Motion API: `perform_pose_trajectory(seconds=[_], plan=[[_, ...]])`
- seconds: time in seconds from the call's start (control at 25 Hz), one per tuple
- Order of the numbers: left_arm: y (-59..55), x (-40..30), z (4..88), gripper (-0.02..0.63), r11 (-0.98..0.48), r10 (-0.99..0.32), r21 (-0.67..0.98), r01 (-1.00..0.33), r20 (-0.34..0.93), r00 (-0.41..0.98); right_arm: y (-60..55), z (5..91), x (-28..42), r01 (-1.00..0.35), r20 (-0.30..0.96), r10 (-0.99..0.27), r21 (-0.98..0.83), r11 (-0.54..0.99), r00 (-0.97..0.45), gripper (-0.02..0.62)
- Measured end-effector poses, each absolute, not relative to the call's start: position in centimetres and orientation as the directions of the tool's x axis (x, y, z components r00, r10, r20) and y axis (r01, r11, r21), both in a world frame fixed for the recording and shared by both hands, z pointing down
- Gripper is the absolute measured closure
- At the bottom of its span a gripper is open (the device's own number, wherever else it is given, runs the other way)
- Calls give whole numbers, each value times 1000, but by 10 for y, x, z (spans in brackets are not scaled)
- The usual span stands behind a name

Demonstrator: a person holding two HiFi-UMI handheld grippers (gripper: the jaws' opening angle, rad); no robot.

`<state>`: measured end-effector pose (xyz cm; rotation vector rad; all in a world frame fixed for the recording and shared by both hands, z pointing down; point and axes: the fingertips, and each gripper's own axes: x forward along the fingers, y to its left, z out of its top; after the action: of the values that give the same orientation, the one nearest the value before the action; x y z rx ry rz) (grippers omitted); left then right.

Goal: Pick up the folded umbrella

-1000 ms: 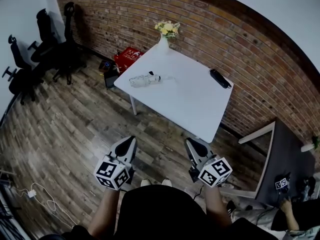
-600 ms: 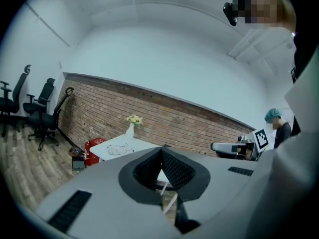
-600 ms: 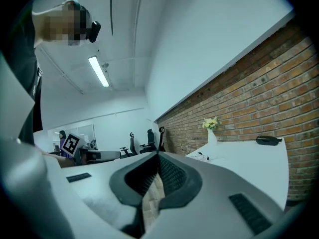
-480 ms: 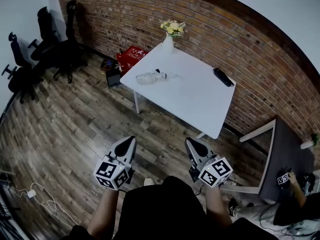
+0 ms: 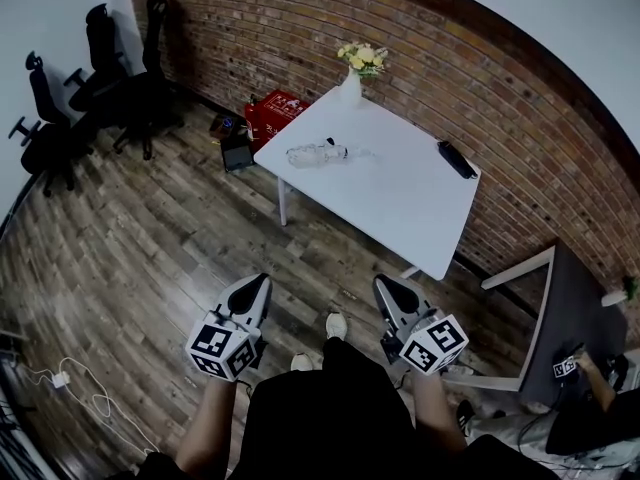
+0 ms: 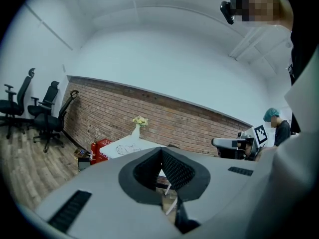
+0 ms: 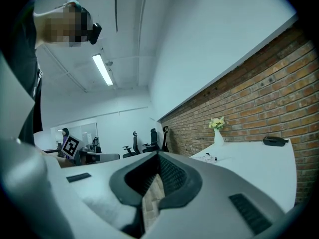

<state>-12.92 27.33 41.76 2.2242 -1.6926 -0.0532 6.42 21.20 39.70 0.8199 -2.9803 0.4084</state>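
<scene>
Against the brick wall (image 5: 300, 28), upper middle of the head view, stands a table (image 5: 400, 208), with the umbrella (image 5: 456, 159) at its right edge. Left gripper view: the left gripper (image 6: 160, 150) is pressed together, empty. Right gripper view: the right gripper (image 7: 159, 155) likewise; umbrella far right.

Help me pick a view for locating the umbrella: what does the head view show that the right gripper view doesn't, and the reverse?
Head view only: the red box beside the table and the white cable on the floor.
Right gripper view only: the ceiling light strip.
Both: the white table, the folded umbrella lying near its brick-wall edge, the vase of flowers, the black chairs, and the right gripper, fingers shut and empty.
</scene>
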Motion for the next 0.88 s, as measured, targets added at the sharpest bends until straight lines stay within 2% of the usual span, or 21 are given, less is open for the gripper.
perform_pose_trajectory(seconds=[0.48,0.88], plan=[[251,-148,421,592,-184,-953,292,-939,182,244,184,403,42,-466,92,-458,-255,847,-884,572],[186,-147,425,592,-172,-952,261,-950,205,229,116,415,40,-451,92,-444,-278,848,-891,572]])
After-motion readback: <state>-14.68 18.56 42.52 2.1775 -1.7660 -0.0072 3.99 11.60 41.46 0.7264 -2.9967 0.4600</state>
